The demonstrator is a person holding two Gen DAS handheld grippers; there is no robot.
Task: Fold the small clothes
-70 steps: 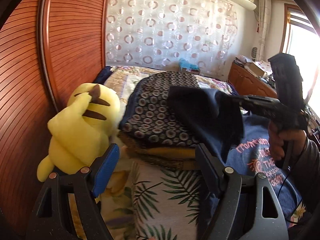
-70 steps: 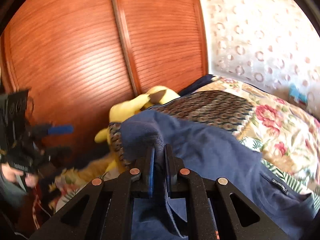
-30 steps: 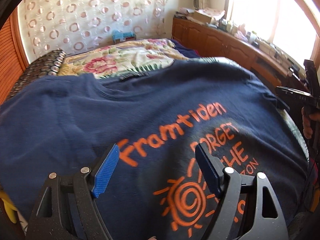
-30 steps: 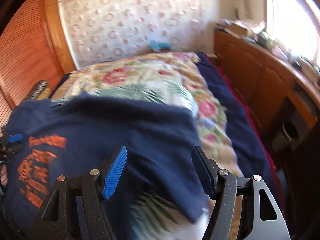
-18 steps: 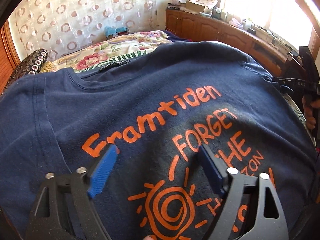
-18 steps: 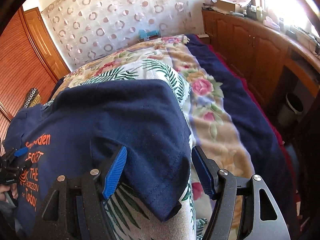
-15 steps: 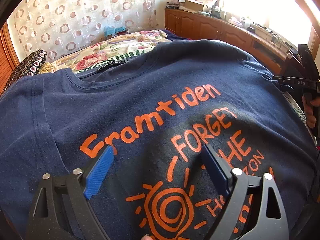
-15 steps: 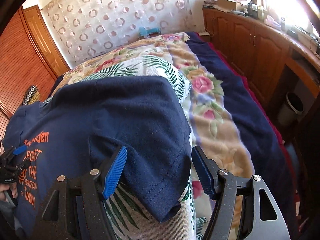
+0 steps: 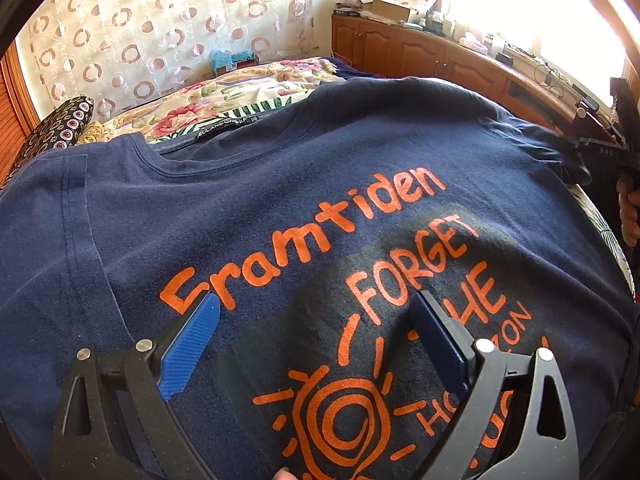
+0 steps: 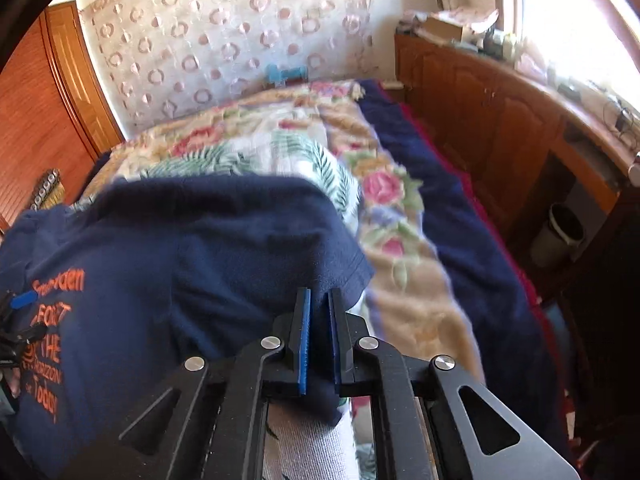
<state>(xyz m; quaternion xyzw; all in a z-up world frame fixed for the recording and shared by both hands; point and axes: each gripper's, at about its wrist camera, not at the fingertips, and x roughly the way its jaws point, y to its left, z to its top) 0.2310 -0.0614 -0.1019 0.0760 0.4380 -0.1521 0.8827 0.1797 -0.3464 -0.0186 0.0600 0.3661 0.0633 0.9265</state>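
**Navy shirt spread across the bed**

Navy T-shirt (image 9: 280,184) lies flat on the floral bedspread (image 10: 400,248). Left tongs (image 9: 316,320) hover spread apart over its orange print; right tongs (image 10: 318,304) are clamped on its sleeve. Beyond stand wooden cabinets (image 10: 480,96) and a circle-patterned curtain (image 9: 140,32).

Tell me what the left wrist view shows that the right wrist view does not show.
Only the left wrist view shows the neck label and the sun print, between the open left gripper. Only the right wrist view shows the right gripper shut on the sleeve, and the bin. Both show the navy T-shirt and flowered bedspread.
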